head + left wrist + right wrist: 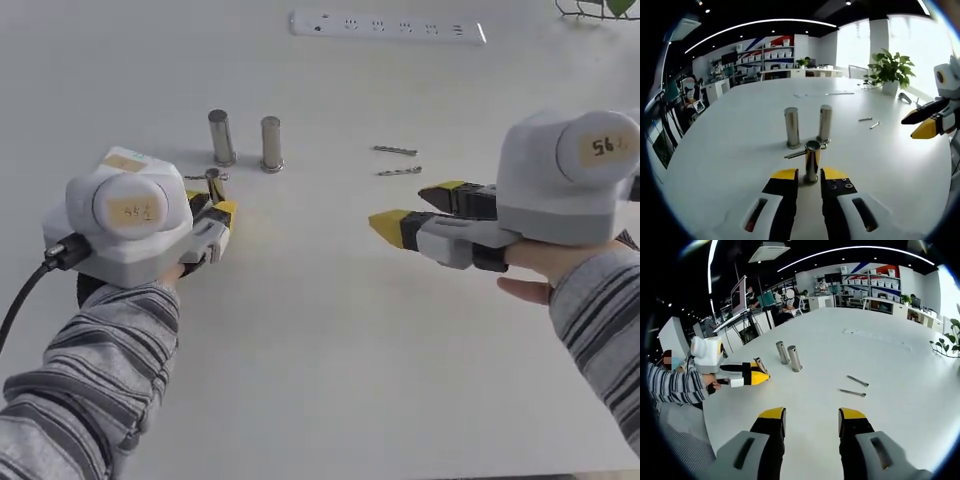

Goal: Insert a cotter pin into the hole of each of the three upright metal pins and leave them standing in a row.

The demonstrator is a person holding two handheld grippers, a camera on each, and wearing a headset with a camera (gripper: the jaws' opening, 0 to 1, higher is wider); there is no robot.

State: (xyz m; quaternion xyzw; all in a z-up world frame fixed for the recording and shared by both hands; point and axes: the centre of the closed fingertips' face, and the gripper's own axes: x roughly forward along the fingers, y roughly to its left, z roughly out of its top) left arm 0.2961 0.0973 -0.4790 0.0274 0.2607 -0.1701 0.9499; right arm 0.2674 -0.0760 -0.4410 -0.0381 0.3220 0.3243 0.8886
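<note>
Left gripper (211, 206) jaws flank short upright steel pin (812, 160), thin cotter pin (796, 153) already through; can't tell if clamped. Right gripper (408, 208) jaws apart, empty. Loose wire cotter pins (395, 150) at its 12 o'clock: pinch loop end, keep legs level.

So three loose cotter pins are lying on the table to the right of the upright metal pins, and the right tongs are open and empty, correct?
Not quite. Two loose cotter pins, not three, lie on the table to the right of the upright metal pins; the head view shows this. The right tongs are open and empty, as you said.
</note>
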